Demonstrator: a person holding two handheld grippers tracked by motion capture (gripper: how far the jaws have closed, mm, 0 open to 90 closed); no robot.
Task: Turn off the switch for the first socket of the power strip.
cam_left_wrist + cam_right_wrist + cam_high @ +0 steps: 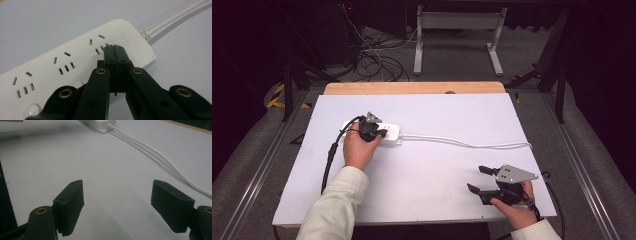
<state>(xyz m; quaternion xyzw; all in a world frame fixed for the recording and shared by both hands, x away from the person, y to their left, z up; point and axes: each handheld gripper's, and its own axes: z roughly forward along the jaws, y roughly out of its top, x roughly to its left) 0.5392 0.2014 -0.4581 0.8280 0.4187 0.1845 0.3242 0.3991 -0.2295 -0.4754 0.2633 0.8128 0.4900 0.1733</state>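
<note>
A white power strip (pixel 388 133) lies on the white table top, its white cable (pixel 472 144) running off to the right. My left gripper (pixel 381 133) rests over the strip with its jaws pressed together; in the left gripper view the closed tips (pixel 115 50) sit on the power strip (pixel 62 67) near the socket closest to the cable end, holding nothing. My right gripper (pixel 478 179) hovers low near the table's front right, jaws wide apart and empty. In the right gripper view the gripper (pixel 117 202) faces the cable (pixel 160 157) and the strip's end (pixel 100 126).
The white board (pixel 422 200) covers a wooden table (pixel 412 88). Behind it stand a white table frame (pixel 457 35) and tangled cables (pixel 377 60) on the floor. Round buttons (pixel 31 110) line the strip's near edge.
</note>
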